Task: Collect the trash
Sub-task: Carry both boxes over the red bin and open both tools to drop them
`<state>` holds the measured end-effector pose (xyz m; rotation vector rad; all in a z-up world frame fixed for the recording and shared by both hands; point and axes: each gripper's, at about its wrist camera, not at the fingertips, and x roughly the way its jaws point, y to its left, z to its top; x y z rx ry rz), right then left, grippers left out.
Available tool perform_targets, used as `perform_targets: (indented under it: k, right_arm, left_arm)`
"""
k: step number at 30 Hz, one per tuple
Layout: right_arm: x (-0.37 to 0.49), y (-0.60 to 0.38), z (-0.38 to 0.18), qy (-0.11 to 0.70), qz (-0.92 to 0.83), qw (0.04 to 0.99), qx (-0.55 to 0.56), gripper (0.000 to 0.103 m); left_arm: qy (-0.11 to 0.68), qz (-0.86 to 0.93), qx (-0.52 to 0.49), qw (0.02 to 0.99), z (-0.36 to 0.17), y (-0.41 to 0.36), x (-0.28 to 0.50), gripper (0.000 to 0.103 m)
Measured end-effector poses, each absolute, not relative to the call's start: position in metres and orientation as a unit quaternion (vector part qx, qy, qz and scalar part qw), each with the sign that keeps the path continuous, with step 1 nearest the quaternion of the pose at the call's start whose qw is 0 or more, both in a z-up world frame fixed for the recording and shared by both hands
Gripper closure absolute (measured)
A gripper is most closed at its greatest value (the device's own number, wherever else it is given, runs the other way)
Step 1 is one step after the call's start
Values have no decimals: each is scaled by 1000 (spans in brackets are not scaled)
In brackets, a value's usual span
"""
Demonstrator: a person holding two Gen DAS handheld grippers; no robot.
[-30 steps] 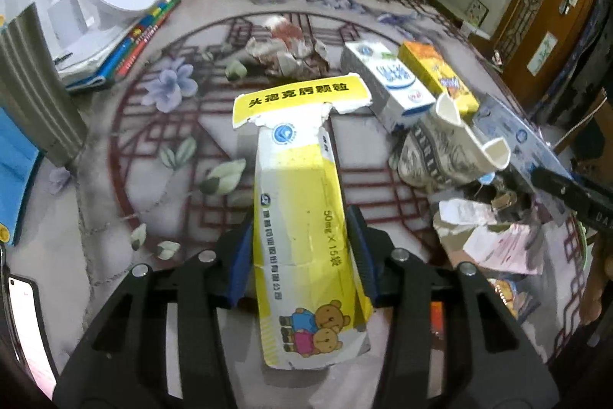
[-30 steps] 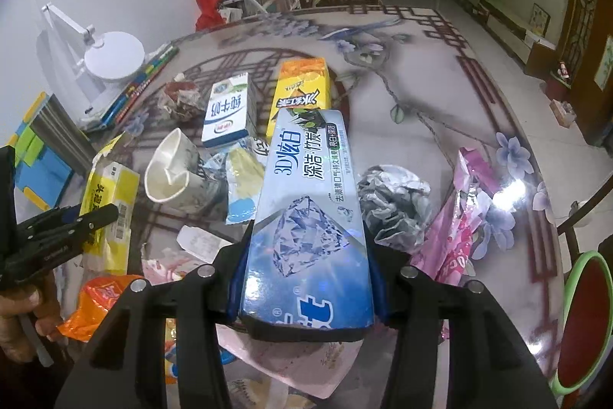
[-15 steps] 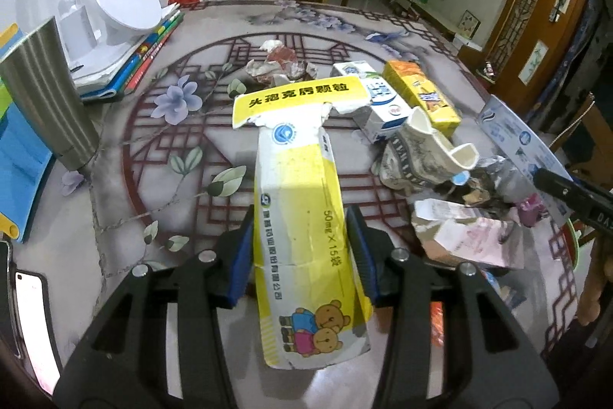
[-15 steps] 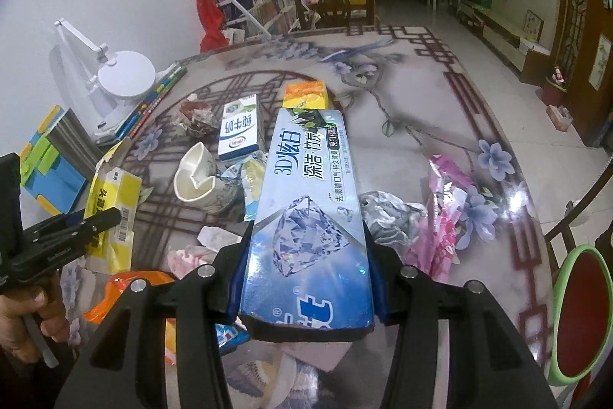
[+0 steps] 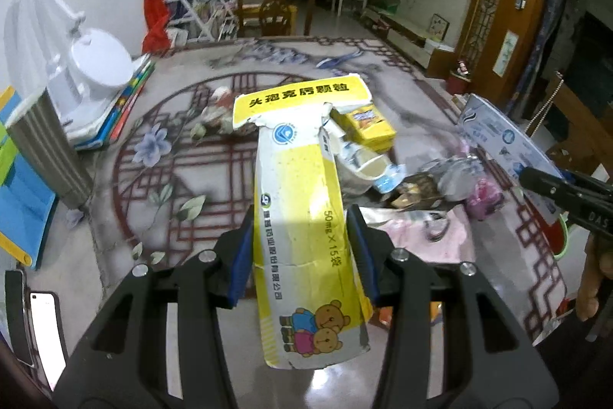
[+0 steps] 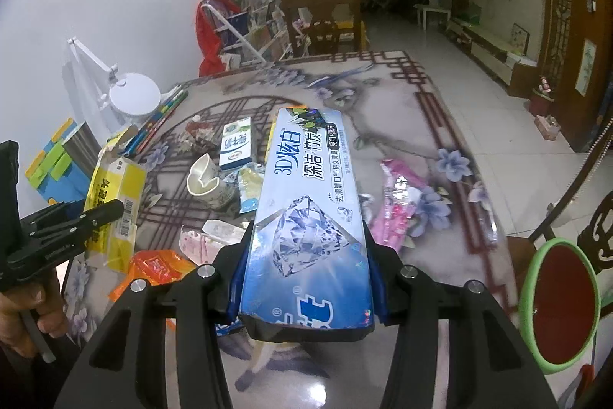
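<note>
Lifting clear of the littered table, both grippers now sit higher than a second ago. The left gripper stays clamped on the yellow box; the right gripper still grips the blue box.

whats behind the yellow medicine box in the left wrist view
Behind the yellow medicine box, held in the left gripper, an orange-yellow carton, a torn paper cup and crumpled wrappers show. The box covers part of the cup and the table straight behind it.
</note>
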<state>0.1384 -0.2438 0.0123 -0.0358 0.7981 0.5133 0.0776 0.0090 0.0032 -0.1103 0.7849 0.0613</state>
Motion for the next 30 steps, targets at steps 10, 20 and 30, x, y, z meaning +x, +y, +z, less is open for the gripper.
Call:
perform_targets:
  k: [10, 20, 30]
  right_arm:
    - [132, -277, 29, 368, 238, 899, 2, 56]
    - [130, -334, 45, 353, 204, 913, 19, 56]
    - [125, -428, 45, 354, 124, 926, 43, 56]
  left_arm:
    - [353, 16, -41, 935, 43, -19, 86, 59]
    - [356, -61, -42, 932, 57, -87, 112, 59]
    - [370, -159, -34, 915, 54, -189, 144, 59]
